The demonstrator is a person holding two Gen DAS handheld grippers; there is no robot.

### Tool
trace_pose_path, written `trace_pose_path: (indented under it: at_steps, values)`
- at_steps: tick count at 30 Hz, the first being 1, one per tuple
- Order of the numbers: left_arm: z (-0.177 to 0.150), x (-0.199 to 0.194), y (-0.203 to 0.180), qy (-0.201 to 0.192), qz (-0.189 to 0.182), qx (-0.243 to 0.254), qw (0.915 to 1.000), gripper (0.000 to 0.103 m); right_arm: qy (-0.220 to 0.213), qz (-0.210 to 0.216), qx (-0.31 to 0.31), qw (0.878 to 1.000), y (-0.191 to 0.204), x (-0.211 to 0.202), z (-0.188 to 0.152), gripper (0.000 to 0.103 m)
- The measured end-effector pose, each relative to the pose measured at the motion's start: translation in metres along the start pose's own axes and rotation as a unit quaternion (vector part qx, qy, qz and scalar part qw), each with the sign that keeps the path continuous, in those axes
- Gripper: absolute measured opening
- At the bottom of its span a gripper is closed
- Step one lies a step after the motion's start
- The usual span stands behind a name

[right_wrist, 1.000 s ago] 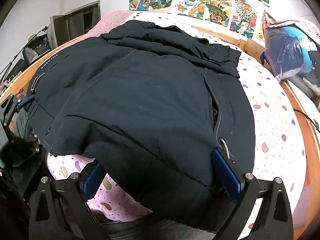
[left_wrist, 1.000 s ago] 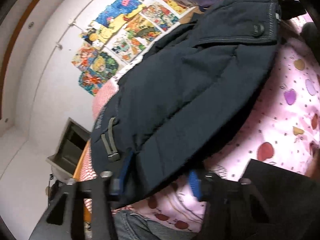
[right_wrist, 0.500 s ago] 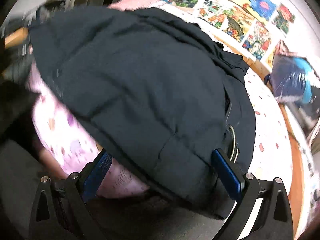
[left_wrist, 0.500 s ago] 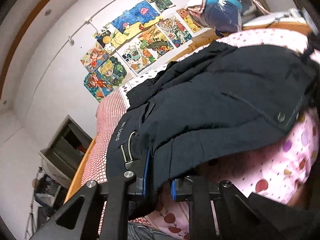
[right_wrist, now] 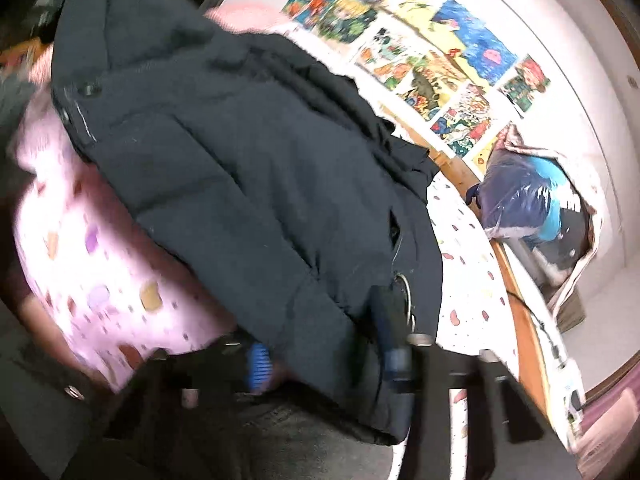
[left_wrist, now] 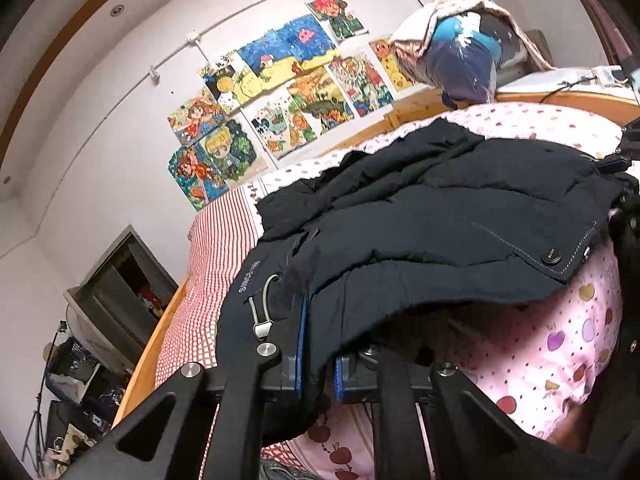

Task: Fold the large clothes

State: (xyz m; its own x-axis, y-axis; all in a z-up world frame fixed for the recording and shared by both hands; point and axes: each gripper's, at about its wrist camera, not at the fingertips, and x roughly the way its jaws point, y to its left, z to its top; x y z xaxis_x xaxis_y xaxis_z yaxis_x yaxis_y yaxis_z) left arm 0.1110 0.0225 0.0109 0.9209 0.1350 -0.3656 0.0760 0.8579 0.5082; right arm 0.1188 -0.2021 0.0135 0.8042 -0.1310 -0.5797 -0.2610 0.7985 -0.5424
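A large dark navy padded jacket [left_wrist: 440, 216] lies spread on a bed, its near hem lifted off the pink patterned sheet [left_wrist: 560, 336]. My left gripper [left_wrist: 318, 344] is shut on the jacket's hem near a grey cord loop [left_wrist: 264, 304]. In the blurred right wrist view the same jacket [right_wrist: 240, 168] fills the middle. My right gripper [right_wrist: 324, 360] has its blue pads close together, with the jacket's hem between them; motion blur hides the exact contact.
Bed with wooden frame [left_wrist: 160, 344] and red checked pillow [left_wrist: 216, 248]. Drawings cover the wall [left_wrist: 280, 92]. A bagged bundle of bedding [left_wrist: 464, 56] sits at the far corner, also in the right wrist view [right_wrist: 528, 196]. A dark cabinet [left_wrist: 116, 280] stands left.
Both grippers closed on the jacket's near hem, the left first, the right within the last half second. The hem has lifted off the sheet and both views tilted upward.
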Motion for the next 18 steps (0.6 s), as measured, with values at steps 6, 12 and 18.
trace_pose_path:
  at_steps: [6,12,18]
  values:
    - [0.03,-0.007,0.024,-0.021,-0.007,-0.034,0.9992,0.009,-0.074,-0.022,0.028,0.997,-0.024,-0.039,0.022,0.008]
    - [0.056,-0.021,0.061,-0.042,-0.018,-0.079,0.9958,0.007,-0.139,-0.026,0.069,0.987,-0.05,-0.079,0.044,0.005]
    - [0.08,-0.059,0.083,-0.083,-0.013,-0.077,0.9935,0.007,-0.205,-0.042,0.085,0.974,-0.067,-0.123,0.053,0.004]
